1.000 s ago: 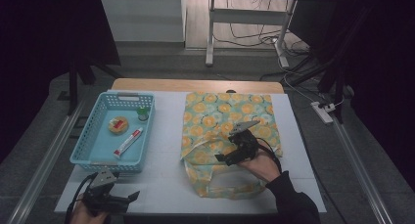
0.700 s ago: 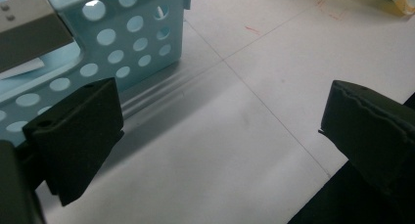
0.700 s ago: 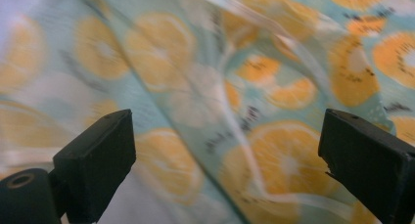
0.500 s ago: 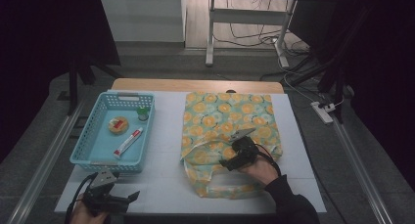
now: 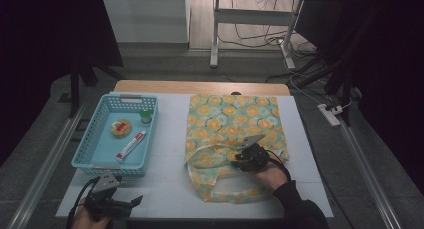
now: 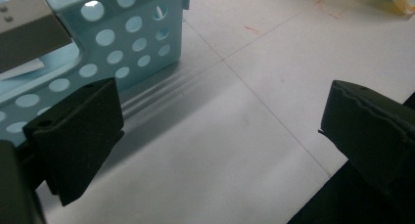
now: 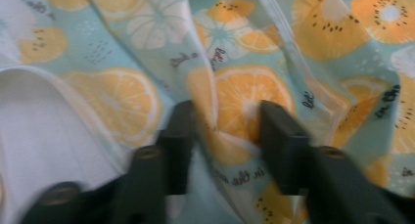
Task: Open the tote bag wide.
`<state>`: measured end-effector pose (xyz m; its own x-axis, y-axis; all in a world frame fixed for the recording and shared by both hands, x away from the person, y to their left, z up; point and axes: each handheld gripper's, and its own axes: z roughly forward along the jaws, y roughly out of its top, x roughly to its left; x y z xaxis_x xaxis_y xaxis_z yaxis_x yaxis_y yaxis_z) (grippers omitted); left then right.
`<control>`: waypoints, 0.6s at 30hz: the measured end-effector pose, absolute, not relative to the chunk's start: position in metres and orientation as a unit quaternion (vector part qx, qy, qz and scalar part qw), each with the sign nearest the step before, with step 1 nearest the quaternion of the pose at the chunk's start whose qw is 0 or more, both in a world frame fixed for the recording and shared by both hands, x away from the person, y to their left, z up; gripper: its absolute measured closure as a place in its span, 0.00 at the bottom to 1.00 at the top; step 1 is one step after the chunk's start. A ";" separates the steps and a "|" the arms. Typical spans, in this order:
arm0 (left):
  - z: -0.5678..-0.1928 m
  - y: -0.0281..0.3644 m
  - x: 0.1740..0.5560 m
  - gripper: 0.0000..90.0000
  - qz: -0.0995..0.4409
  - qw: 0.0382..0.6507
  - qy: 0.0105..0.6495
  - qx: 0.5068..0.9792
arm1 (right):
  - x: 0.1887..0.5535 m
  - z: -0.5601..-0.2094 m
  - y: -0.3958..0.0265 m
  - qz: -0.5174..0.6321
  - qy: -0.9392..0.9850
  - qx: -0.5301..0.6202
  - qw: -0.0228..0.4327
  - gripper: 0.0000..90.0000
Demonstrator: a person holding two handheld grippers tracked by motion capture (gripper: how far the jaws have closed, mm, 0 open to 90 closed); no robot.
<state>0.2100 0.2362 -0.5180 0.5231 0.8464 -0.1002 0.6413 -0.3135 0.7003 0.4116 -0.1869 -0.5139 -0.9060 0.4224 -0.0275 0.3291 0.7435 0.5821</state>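
Since a second ago, our right gripper (image 5: 248, 150) slides a little toward the near left across the fruit-print tote bag (image 5: 232, 119), while our left gripper (image 5: 131, 203) keeps its place at the near-left edge of the table (image 5: 170, 189).

In the right gripper view, the right gripper (image 7: 226, 126) has its jaws set either side of a raised fold of the bag's cloth (image 7: 230, 101), partly closed around it; we cannot tell whether the grip is firm yet, as that picture is blurred. In the left gripper view, the left gripper (image 6: 220, 121) stands wide open over bare tabletop, just beside the near wall of the blue basket (image 6: 142, 43).

We judge the work to be at its very start: the bag lies flat and closed on the right half of the table, handles (image 5: 220, 189) looping toward us, and its mouth is not yet lifted. In the basket (image 5: 90, 149) on the left wait a round biscuit-like item (image 5: 120, 127), a small green-capped bottle (image 5: 146, 116) and a red and white tube (image 5: 131, 145), all untouched.

The bag is thin, soft fabric, pale teal with orange slices and kiwi halves, rumpled near the right gripper and smooth at the far end.
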 end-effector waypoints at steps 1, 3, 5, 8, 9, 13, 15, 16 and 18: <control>-0.518 0.236 0.210 0.03 0.145 0.355 0.466 0.797 | 0.412 -0.514 -0.187 0.296 0.930 0.202 0.079 0.82; -0.518 0.236 0.210 0.03 0.145 0.354 0.466 0.798 | 0.412 -0.513 -0.186 0.294 0.931 0.202 0.073 0.96; -0.518 0.236 0.210 0.03 0.145 0.354 0.466 0.798 | 0.412 -0.513 -0.186 0.293 0.932 0.200 0.069 0.98; -0.518 0.236 0.210 0.03 0.145 0.355 0.466 0.798 | 0.413 -0.512 -0.186 0.292 0.932 0.205 0.063 1.00; -0.518 0.236 0.210 0.03 0.144 0.355 0.466 0.797 | 0.413 -0.511 -0.186 0.296 0.930 0.209 0.061 1.00; -0.518 0.236 0.210 0.03 0.145 0.355 0.466 0.798 | 0.414 -0.507 -0.186 0.306 0.926 0.217 0.052 1.00; -0.518 0.236 0.210 0.03 0.145 0.354 0.466 0.798 | 0.414 -0.504 -0.185 0.322 0.919 0.222 0.044 1.00; -0.518 0.236 0.210 0.03 0.145 0.354 0.466 0.798 | 0.414 -0.502 -0.184 0.326 0.918 0.222 0.041 1.00; -0.518 0.236 0.210 0.03 0.145 0.354 0.467 0.797 | 0.414 -0.501 -0.183 0.329 0.917 0.223 0.039 1.00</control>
<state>0.2100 0.2361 -0.5182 0.5225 0.8468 -0.0996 0.6414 -0.3134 0.7003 0.4140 -0.1833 -0.5009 -0.8972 0.4350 0.0761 0.3840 0.6836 0.6207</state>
